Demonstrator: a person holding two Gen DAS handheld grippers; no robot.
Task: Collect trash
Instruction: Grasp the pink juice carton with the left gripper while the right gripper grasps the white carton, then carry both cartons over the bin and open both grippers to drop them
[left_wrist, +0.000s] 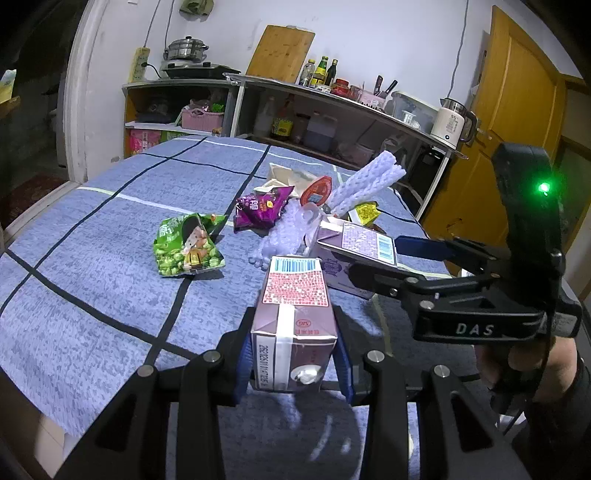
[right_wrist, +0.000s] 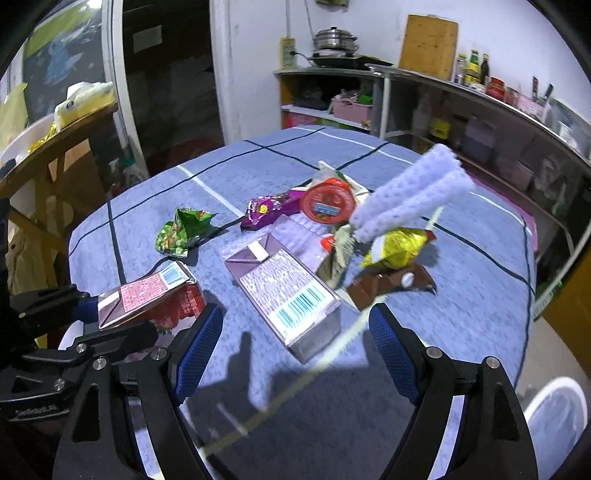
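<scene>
My left gripper (left_wrist: 293, 354) is shut on a purple-red milk carton (left_wrist: 295, 306), held just above the blue checked tablecloth (left_wrist: 92, 266); the carton also shows in the right wrist view (right_wrist: 147, 295). My right gripper (right_wrist: 295, 332) is open, its blue pads either side of a second purple carton (right_wrist: 284, 291) lying on the cloth; that carton shows in the left wrist view (left_wrist: 354, 254). Behind lie a green snack bag (left_wrist: 186, 245), a purple snack bag (left_wrist: 260, 210), a red round lid (right_wrist: 327, 205), white foam netting (right_wrist: 406, 188), a yellow wrapper (right_wrist: 397, 245) and a brown carton (right_wrist: 391, 282).
The table edge falls away at the right and near side. A metal shelf (left_wrist: 332, 122) with bottles, a kettle (left_wrist: 452, 122) and a stove stands behind. A wooden table (right_wrist: 55, 147) is at the left, a yellow door (left_wrist: 517, 110) at the right.
</scene>
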